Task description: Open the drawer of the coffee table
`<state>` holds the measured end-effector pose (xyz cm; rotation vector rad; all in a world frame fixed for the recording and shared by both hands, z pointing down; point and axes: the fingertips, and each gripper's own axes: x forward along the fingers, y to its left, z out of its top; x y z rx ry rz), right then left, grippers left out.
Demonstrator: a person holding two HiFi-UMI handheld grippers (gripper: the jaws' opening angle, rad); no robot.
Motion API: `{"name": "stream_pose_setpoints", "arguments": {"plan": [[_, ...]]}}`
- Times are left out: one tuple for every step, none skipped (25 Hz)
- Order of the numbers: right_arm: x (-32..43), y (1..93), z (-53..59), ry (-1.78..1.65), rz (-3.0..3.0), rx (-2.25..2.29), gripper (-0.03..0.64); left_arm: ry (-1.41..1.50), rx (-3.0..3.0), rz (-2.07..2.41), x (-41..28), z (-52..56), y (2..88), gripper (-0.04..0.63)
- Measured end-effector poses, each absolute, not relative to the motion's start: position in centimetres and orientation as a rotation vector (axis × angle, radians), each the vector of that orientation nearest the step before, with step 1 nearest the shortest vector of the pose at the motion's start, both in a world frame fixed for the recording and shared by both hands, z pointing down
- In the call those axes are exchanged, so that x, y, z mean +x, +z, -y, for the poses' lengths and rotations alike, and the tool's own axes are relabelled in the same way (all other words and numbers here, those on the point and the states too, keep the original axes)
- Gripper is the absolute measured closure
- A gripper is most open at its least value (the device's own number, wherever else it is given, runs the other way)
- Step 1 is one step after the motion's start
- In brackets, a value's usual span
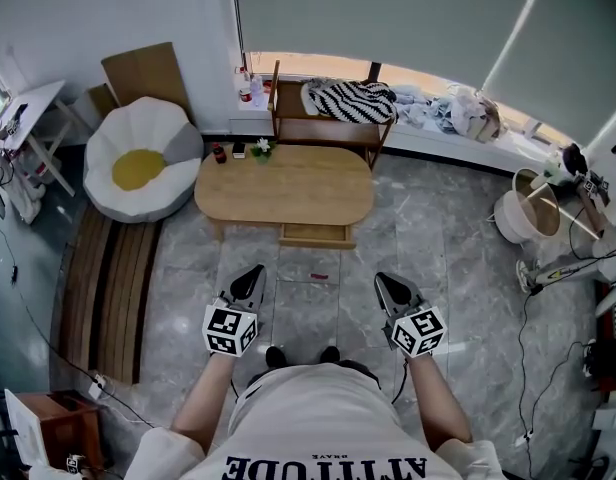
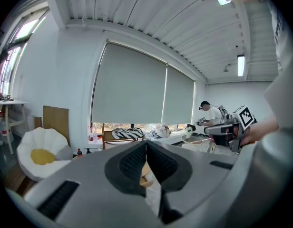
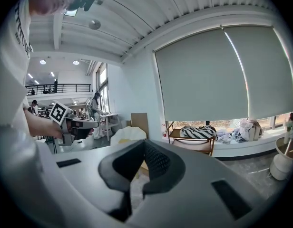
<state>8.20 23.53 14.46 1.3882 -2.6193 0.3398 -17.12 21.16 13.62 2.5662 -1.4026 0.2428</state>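
A low oval wooden coffee table [image 1: 285, 184] stands ahead of me on the marble floor. Its drawer [image 1: 317, 234] shows at the near edge, pulled out a little. My left gripper [image 1: 250, 280] and right gripper [image 1: 390, 288] are held side by side above the floor, well short of the table, both pointing toward it. The left gripper [image 2: 146, 148] has its jaws shut with nothing between them. In the right gripper view the right gripper [image 3: 142, 148] is shut and empty too.
A white egg-shaped beanbag [image 1: 140, 160] sits left of the table, with wooden slats [image 1: 110, 288] on the floor in front of it. A wooden bench [image 1: 326, 118] with a striped cloth stands behind. A small red object [image 1: 319, 277] lies on the floor. A bucket [image 1: 526, 208] and cables lie right.
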Motion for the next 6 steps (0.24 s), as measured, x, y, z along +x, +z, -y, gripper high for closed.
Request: {"name": "stream_pose_setpoints", "arguments": {"plan": [[8.18, 14.58, -23.66, 0.342, 2.617, 1.388, 0.600, 0.244, 2.564, 1.403, -17.20, -21.22, 13.72, 0.575], [8.17, 14.70, -23.72, 0.345, 2.615, 1.390, 0.600, 0.247, 2.563, 1.404, -17.29, -21.24, 13.84, 0.575], [8.18, 14.81, -23.75, 0.349, 2.613, 1.393, 0.600, 0.249, 2.561, 1.404, -17.40, -21.26, 13.97, 0.575], [8.18, 14.90, -23.79, 0.352, 2.611, 1.397, 0.600, 0.251, 2.559, 1.403, -17.51, -21.29, 14.08, 0.575], [8.20, 14.98, -23.82, 0.355, 2.609, 1.400, 0.600, 0.253, 2.557, 1.403, -17.62, -21.32, 14.19, 0.575], [8.21, 15.05, -23.85, 0.358, 2.608, 1.404, 0.600, 0.254, 2.556, 1.404, -17.73, -21.36, 14.29, 0.575]]}}
